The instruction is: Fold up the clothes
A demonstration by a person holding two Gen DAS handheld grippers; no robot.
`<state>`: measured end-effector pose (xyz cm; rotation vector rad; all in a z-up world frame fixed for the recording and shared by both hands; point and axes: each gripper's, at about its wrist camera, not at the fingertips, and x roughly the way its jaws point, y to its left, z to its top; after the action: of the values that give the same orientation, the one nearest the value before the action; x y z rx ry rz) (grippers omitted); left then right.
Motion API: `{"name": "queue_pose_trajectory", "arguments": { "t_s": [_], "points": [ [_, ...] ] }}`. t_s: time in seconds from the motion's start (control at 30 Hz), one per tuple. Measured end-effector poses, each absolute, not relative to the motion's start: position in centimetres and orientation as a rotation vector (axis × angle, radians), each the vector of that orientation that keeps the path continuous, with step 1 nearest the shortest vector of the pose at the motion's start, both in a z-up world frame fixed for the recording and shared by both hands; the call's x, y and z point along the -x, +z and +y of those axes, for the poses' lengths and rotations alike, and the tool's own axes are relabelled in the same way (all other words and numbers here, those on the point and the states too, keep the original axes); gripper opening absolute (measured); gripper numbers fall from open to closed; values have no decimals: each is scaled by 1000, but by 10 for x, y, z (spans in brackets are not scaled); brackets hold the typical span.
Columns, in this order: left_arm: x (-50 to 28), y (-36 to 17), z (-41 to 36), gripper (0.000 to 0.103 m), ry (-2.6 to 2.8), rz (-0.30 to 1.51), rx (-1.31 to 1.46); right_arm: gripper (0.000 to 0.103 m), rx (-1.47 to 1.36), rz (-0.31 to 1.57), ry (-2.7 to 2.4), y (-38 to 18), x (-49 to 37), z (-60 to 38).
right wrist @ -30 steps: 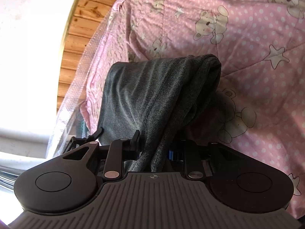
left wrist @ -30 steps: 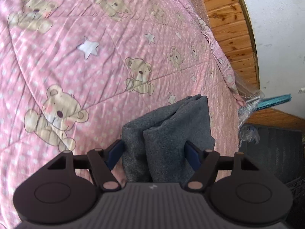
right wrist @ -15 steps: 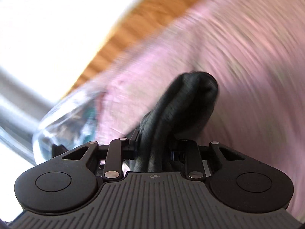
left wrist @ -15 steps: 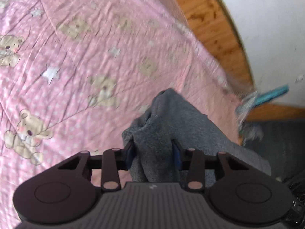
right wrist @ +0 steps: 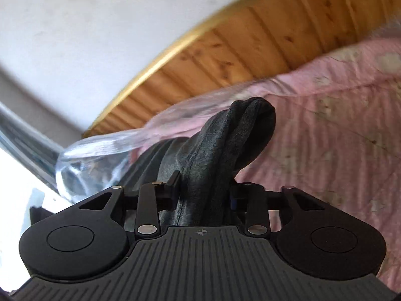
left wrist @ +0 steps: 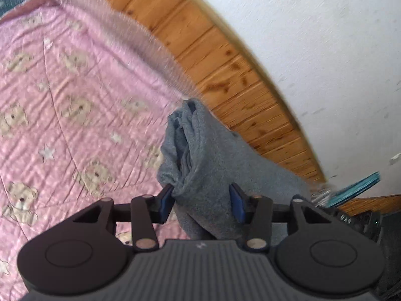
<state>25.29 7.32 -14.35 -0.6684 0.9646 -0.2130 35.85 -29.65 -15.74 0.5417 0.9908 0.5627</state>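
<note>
Left wrist view: pink bear-print quilt (left wrist: 75, 115) fills the left; grey garment (left wrist: 200, 165) bunched at centre, clamped in left gripper (left wrist: 201, 202). Right wrist view: same garment, lower centre, between right gripper's (right wrist: 204, 192) just-widened jaws, touching both. No legible writing.

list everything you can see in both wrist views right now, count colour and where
grey garment: one, grey fleece, bunched, between the fingers of both grippers, also seen in the right wrist view
quilt: one, pink with teddy bears and white stars, spread out behind the garment
wood panelling: one strip, orange-brown boards, along the wall behind the quilt
wall: one, white, above the panelling
clear plastic: one piece, transparent, at the quilt's edge in the right wrist view
teal flat object: one, teal, by the wall, too blurred to identify
left gripper: one, black with blue pads, closed on the garment
right gripper: one, black, jaws just been opening, garment between them
</note>
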Motion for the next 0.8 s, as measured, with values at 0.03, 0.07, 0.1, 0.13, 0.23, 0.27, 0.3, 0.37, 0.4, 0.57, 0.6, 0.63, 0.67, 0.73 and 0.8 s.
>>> {"name": "queue_pose_trajectory", "arguments": {
  "t_s": [0.03,0.07,0.1,0.13,0.23,0.27,0.3,0.37,0.4,0.57,0.6,0.63,0.67,0.73,0.8],
  "points": [
    [-252,-166,70,40,-142,1012,617,63,-551,1023,459,-183,-362,-314],
    [-246,-180,74,38,-111,1040,603,63,-557,1057,354,-208,-364,-332],
    [-238,-192,81,37,-98,1058,602,62,-550,1052,300,-220,-354,-345],
    [-225,-198,91,38,-77,1056,586,62,-537,1033,268,-228,-341,-356],
    [-194,-200,125,39,-42,1047,521,62,-465,957,258,-223,-273,-364],
    [-188,-201,132,39,-43,1065,491,62,-422,946,270,-219,-247,-360],
    [-183,-203,136,39,-46,1088,452,61,-379,935,283,-215,-221,-355],
    [-172,-215,141,33,-25,1138,293,61,-197,974,300,-223,-178,-336],
    [-169,-218,147,17,-34,1141,242,59,-115,1017,288,-235,-161,-335],
    [-167,-217,210,5,12,1162,230,40,118,1032,253,-252,-113,-393],
    [-166,-216,223,5,24,1158,204,42,173,1052,235,-252,-111,-401],
    [-164,-215,234,5,17,1160,199,49,245,1060,220,-251,-108,-408],
    [-162,-214,243,5,43,1161,157,68,251,1076,209,-251,-107,-419],
    [-157,-212,260,5,124,1161,68,78,212,1119,187,-252,-108,-445],
    [-151,-207,270,25,264,1192,-27,72,268,1131,161,-246,-109,-443]
  ]
}}
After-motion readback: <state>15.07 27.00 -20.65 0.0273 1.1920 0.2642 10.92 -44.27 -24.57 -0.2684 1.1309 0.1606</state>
